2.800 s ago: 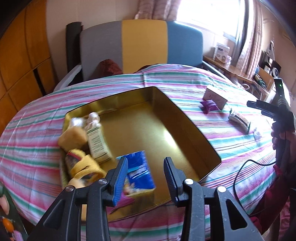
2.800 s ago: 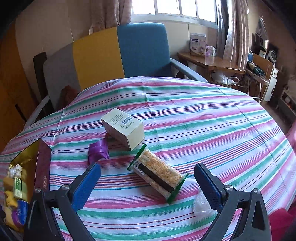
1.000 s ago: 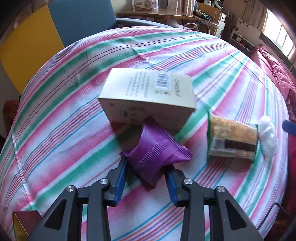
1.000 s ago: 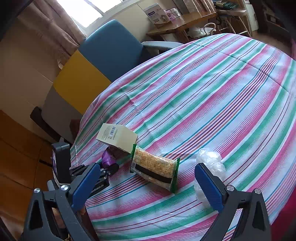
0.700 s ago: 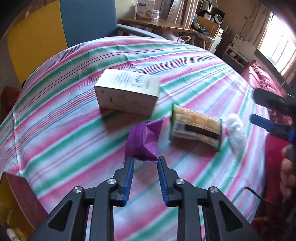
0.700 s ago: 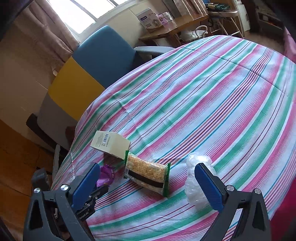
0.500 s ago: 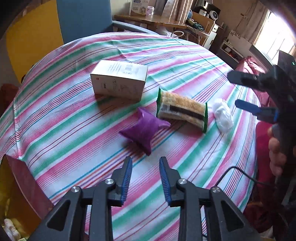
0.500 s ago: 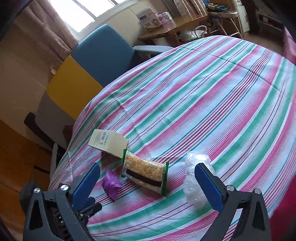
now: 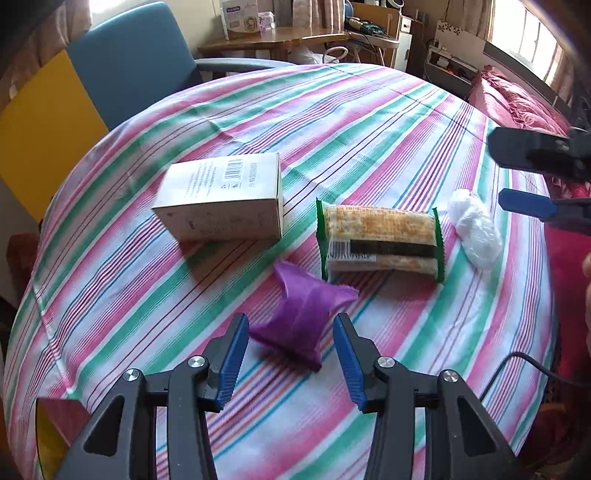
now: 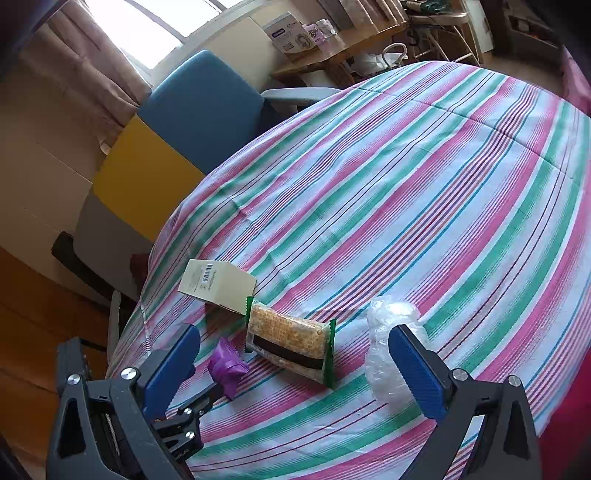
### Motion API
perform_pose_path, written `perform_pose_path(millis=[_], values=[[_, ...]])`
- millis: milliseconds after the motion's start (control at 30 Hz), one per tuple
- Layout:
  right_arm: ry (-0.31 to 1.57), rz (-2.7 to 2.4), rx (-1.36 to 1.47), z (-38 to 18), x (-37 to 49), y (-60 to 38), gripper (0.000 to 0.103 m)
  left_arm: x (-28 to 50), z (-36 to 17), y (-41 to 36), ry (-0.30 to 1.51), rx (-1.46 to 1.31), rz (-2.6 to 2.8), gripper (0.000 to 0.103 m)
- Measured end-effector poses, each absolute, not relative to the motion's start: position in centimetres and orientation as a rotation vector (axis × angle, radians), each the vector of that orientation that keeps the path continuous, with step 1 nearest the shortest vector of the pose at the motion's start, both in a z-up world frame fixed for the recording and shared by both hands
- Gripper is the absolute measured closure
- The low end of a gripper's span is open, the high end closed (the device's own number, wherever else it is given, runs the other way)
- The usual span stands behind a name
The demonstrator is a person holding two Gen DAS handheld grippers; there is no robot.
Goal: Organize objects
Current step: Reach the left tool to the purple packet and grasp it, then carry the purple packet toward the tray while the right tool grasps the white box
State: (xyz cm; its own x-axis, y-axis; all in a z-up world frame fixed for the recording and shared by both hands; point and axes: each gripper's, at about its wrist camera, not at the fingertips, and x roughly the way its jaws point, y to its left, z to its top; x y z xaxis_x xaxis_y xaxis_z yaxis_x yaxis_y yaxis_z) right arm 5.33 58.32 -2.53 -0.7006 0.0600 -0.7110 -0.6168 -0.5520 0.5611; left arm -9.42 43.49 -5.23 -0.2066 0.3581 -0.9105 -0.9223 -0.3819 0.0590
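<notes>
A purple snack packet (image 9: 303, 314) lies on the striped tablecloth, also in the right wrist view (image 10: 226, 365). My left gripper (image 9: 291, 358) is open, its blue pads on either side of the packet's near end, not closed on it. Beyond lie a beige carton (image 9: 225, 197), a green-edged cracker pack (image 9: 380, 240) and a clear plastic wad (image 9: 474, 227). My right gripper (image 10: 295, 369) is open and empty, hovering above the cracker pack (image 10: 290, 345) and the plastic wad (image 10: 391, 347); it also shows at the left wrist view's right edge (image 9: 532, 184).
A corner of the gold tin (image 9: 55, 424) shows at the bottom left. A blue, yellow and grey chair (image 10: 177, 129) stands behind the round table. A wooden desk with boxes (image 9: 295, 33) is farther back. A red sofa (image 9: 517, 99) is at the right.
My left gripper closed on the purple packet, pulled it away from the carton, then let go. Its jaws are now wider and around the packet again. The right gripper stayed open.
</notes>
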Motion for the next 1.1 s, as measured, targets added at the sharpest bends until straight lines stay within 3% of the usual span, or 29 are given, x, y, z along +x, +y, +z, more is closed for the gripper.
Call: perform_pose_path(millis=[167,200,233,467,633,867,1100], values=[[1.214,2.281,-0.914,-2.8,5.2,58.5,0.0,-9.8,-7.1,45.1,0.821,-1.111,1.688,0.056],[1.223,2.281,-0.908,-2.8,5.3,58.6,0.0,-10.0,-7.3,45.1,0.797,-1.129,1.677,0.066],[1.232,2.279,-0.895,-2.7,5.4,58.7,0.0,-10.2,-7.5,45.0,0.748,-1.158,1.667,0.071],[1.349,2.21,-0.575,-1.5,9.8,61.1,0.0,-10.1,-5.3,41.8,0.549,-1.182,1.756,0.073],[1.368,2.185,-0.647,-2.1,9.2,61.2,0.0,-8.4,-2.7,38.1,0.454,-1.194,1.808,0.073],[1.209,2.295,-0.925,-2.7,5.0,58.3,0.0,-5.5,-0.2,30.3,0.324,-1.2,1.914,0.073],[0.846,2.427,-1.213,-2.8,0.6,53.0,0.0,-4.1,0.0,22.0,0.233,-1.218,2.012,0.073]])
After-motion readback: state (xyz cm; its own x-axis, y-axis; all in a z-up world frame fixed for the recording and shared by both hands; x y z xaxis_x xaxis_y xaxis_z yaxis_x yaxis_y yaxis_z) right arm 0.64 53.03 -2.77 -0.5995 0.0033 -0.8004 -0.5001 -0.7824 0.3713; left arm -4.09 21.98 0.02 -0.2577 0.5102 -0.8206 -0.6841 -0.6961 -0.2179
